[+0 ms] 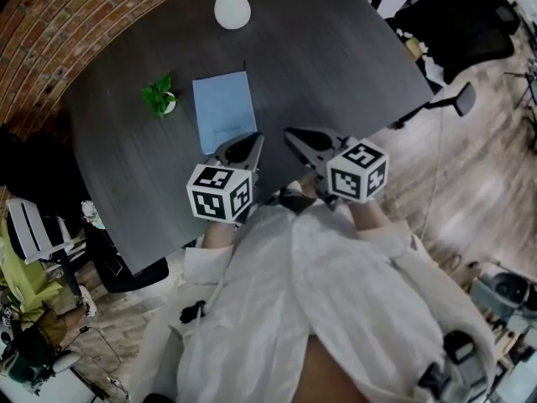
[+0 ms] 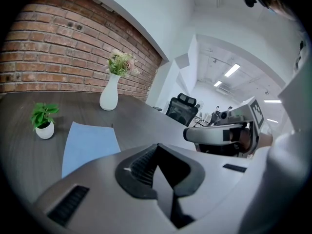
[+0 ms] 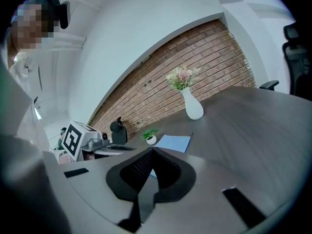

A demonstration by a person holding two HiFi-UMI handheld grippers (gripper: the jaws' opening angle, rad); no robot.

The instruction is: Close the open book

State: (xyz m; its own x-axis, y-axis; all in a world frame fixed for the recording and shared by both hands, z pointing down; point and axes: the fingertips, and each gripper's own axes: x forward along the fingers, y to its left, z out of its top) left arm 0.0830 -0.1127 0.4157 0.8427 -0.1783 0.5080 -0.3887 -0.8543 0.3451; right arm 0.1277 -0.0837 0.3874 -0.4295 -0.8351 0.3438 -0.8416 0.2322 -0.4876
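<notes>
Since the book (image 1: 224,110) is lying flat as a single blue rectangle with no spread pages showing, it is looking already closed, so the main risk seems to be needless further contact: a shut jaw tip nudging the cover would probably be sliding the whole book across the smooth dark table (image 1: 352,65) rather than doing anything useful. It is resting on the left half of the table, roughly midway between the near edge, where the person is standing, and the far edge, and the small potted plant (image 1: 159,96) is sitting just beside its left side, so a push toward the left edge could be tipping that pot. The white vase (image 1: 232,8) with flowers is standing well apart, by the far edge, and seems less exposed. If a page were in fact needing another press, jaws held this way could only be pushing, not gripping, and a slanted push might be creasing the cover. The left gripper (image 2: 157,152) is showing its jaws fully together with nothing between them, hovering over the near edge just short of the book and touching nothing. The right gripper (image 3: 152,151) is likewise pressed closed and empty, hanging beside the left one over the near edge
</notes>
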